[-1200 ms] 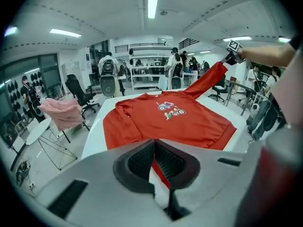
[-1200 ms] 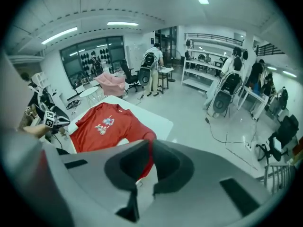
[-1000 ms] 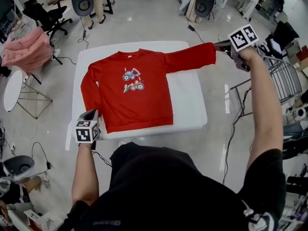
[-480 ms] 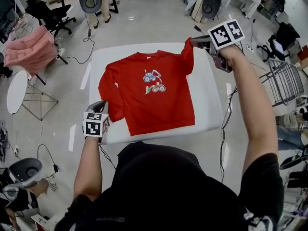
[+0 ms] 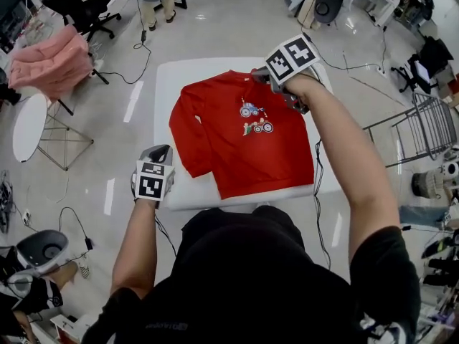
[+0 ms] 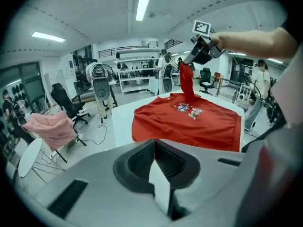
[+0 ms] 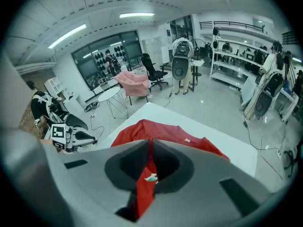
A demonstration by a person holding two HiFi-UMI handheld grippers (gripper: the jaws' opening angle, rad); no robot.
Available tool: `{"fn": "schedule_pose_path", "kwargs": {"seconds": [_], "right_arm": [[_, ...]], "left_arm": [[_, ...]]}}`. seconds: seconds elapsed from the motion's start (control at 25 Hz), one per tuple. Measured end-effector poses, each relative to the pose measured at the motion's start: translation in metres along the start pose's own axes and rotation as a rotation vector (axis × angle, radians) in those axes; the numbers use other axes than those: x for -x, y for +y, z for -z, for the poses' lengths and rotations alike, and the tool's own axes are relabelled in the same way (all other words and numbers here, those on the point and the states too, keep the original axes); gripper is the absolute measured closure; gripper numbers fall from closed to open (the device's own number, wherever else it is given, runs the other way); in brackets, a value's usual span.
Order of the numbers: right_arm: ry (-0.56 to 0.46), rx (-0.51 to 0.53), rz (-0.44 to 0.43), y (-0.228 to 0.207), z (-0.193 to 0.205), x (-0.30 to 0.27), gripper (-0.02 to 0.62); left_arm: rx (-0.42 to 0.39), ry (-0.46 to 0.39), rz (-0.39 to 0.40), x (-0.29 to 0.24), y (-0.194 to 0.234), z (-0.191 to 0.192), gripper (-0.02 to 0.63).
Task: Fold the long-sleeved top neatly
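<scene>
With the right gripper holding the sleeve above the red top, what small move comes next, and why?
Probably lower the right gripper and lay the sleeve across the red top: it hangs pinched in the jaws above the print, not yet flat.

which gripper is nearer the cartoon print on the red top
Right: the right gripper holds the sleeve beside the print; the left gripper is past the top's edge.

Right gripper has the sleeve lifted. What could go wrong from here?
1. Sleeve hangs from the right gripper by its cuff; it may land twisted or bunched on the top.
2. Left gripper is shut, off the cloth, so nothing pins the top; a pull could drag it across the table.
</scene>
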State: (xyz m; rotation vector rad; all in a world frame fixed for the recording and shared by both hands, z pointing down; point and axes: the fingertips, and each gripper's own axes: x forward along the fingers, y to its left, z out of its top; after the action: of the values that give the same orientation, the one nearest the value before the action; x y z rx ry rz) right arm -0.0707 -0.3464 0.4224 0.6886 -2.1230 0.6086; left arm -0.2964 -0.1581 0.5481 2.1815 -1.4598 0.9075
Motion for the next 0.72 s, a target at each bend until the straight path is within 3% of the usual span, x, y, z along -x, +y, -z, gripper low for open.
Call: {"fn": "schedule_pose_path", "kwargs": {"seconds": [0.4,0.72], "right_arm": [[0.177,-0.002,-0.029,0.012,0.029,-0.137,0.568],[0.224,-0.032,-0.051,0.013,0.028,-0.221,0.566]], "left_arm": [[0.091,0.015,-0.007,0.006,-0.01,0.026,0.598],[0.163,0.079,-0.078,0.039,0.001,0.075,0.598]]}}
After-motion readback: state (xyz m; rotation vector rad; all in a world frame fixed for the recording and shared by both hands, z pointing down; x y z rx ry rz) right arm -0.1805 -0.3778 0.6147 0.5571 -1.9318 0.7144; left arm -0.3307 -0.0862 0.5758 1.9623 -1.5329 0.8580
